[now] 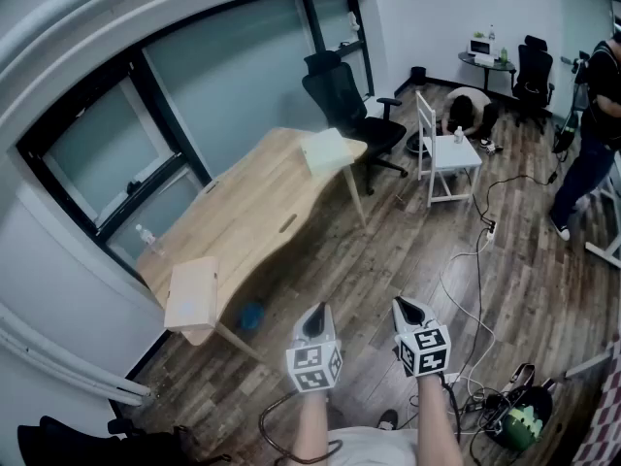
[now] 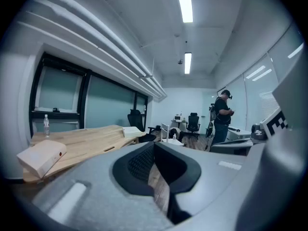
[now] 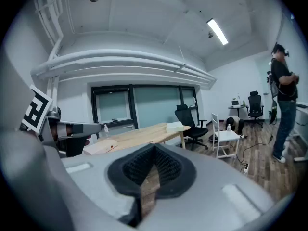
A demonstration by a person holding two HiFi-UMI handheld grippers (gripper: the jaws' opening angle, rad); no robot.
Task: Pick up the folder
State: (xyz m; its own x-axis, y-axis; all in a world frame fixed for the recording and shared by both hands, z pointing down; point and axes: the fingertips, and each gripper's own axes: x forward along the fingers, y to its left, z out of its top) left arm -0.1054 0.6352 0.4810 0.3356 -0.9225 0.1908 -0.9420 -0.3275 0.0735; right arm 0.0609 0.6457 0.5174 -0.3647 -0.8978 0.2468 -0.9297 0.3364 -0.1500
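1. Starting at the left claw (image 2: 154,160): its jaws are clenched together with nothing between the pads. Only a strip of the wooden floor (image 1: 388,250) shows in the slit beneath them.
2. The right claw (image 3: 153,165) is likewise pressed together and empty. In the head view the two claws sit side by side, low down, above the floor and aimed roughly toward the counter (image 1: 262,212).
3. The counter, a long light-wood top along the window wall, stands well apart from both claws. Neither claw is over it or touching it.
4. The folder (image 1: 192,294) is, as far as I can judge, the pale flat case at the counter's near corner, lying partly over the edge. The left gripper view shows it closed, with a small red mark on its side.
5. A second pale stack (image 1: 325,150) lies at the counter's far end, and I cannot tell for certain which of the two is meant.
6. By my reading the task has barely begun: nothing is gripped or lifted, and both pale things lie untouched.
7. What is left is nearly everything: closing the gap to the counter, spreading one claw's jaws, getting them around the folder's overhanging edge, clamping and raising it.
8. Farther out are a black office chair (image 1: 340,95) by the far end of the counter, a white chair (image 1: 441,153), loose cables (image 1: 475,260) on the floor and a standing person (image 1: 592,153) at the room's right side. None of them lies between the claws and the near corner.
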